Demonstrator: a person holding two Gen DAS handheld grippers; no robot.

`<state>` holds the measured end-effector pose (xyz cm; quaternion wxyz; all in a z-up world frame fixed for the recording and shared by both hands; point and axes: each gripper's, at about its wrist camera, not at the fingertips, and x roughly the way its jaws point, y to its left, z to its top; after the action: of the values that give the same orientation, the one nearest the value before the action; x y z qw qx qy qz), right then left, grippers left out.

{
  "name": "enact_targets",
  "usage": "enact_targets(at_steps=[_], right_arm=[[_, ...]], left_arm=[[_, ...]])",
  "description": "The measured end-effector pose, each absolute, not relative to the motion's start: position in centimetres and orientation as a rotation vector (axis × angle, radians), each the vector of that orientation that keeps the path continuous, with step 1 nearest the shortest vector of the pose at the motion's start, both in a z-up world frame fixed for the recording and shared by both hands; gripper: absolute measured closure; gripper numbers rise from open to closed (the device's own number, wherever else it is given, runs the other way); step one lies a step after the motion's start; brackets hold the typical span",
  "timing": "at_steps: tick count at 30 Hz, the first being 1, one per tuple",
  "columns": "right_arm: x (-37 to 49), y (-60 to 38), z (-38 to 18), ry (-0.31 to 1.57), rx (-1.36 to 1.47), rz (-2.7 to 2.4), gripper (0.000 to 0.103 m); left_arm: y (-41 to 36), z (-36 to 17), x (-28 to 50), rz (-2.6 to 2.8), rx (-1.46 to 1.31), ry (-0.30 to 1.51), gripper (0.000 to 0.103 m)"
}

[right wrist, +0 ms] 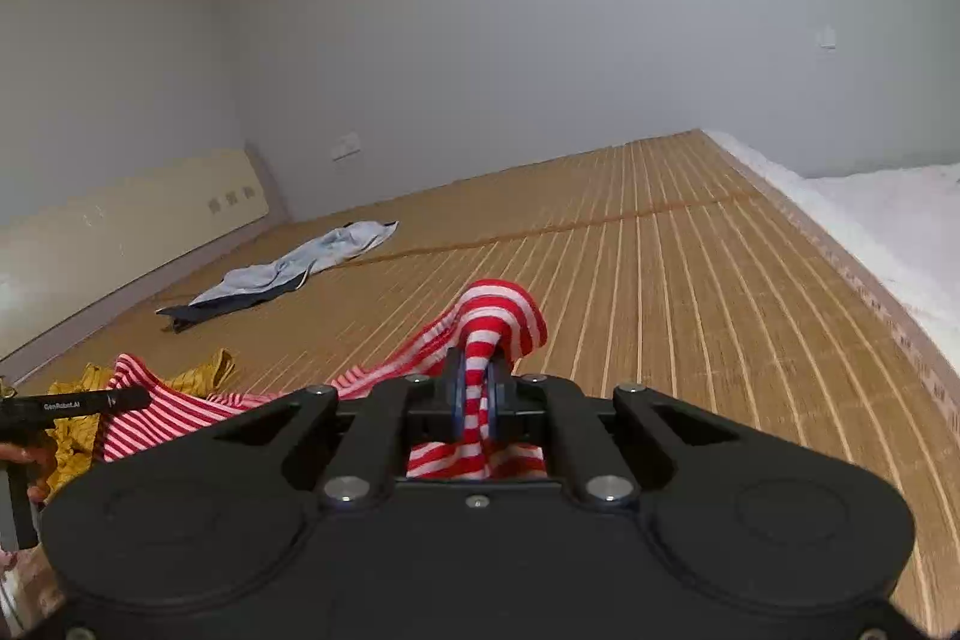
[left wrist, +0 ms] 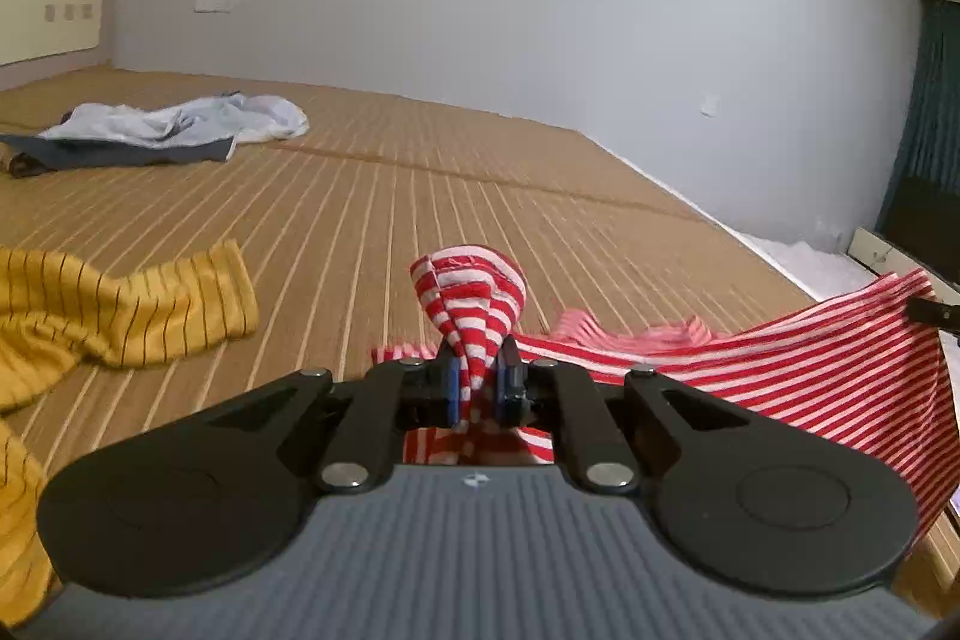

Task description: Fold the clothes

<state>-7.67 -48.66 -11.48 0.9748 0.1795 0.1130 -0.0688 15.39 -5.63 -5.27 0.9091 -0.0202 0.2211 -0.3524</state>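
Note:
A red-and-white striped garment (left wrist: 828, 364) hangs stretched between my two grippers above the bamboo mat. My left gripper (left wrist: 478, 388) is shut on a bunched corner of it, which pokes up past the fingers. My right gripper (right wrist: 478, 394) is shut on another bunched corner of the striped garment (right wrist: 498, 316). In the right wrist view the cloth runs off to the left, to the tip of the left gripper (right wrist: 129, 398). In the left wrist view the right gripper's tip (left wrist: 927, 311) holds the cloth at the far right edge.
A yellow striped garment (left wrist: 114, 304) lies crumpled on the mat (left wrist: 456, 196) at the left; it also shows in the right wrist view (right wrist: 198, 373). A light-blue and dark garment pile (left wrist: 162, 130) lies farther back. Grey walls border the mat; white bedding (right wrist: 870, 208) lies at the right.

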Motion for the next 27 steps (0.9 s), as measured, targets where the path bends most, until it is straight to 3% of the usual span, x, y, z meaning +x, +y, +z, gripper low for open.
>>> enact_targets(at_steps=[6,13,15,16,18,20,27], right_arm=[[-4.1,-50.2,-10.8,0.227,0.352,-0.217,0.095],[-1.0,-52.3,-15.1,0.37,0.379,-0.327,0.095],[-0.1,-52.4,-16.0,0.403,0.374,-0.344,0.095],[0.3,-52.4,-16.3,0.413,0.373,-0.356,0.094],[0.6,-52.4,-16.9,0.432,0.369,-0.366,0.091],[0.5,-52.5,-17.2,0.435,0.374,-0.397,0.074],[-4.4,-51.4,-15.0,0.366,0.36,-0.387,0.062]], left_arm=[[-8.6,-5.5,20.3,-0.745,0.001,0.445,0.091],[-12.8,-8.4,23.7,-0.756,0.113,0.501,0.09],[-12.6,-9.3,23.8,-0.742,0.132,0.508,0.085],[-12.4,-9.6,23.8,-0.734,0.142,0.51,0.082],[-11.5,-9.9,23.6,-0.692,0.164,0.48,0.046],[-10.2,-9.6,23.3,-0.643,0.172,0.451,0.033],[-7.1,-6.0,17.9,-0.625,0.16,0.472,0.021]])
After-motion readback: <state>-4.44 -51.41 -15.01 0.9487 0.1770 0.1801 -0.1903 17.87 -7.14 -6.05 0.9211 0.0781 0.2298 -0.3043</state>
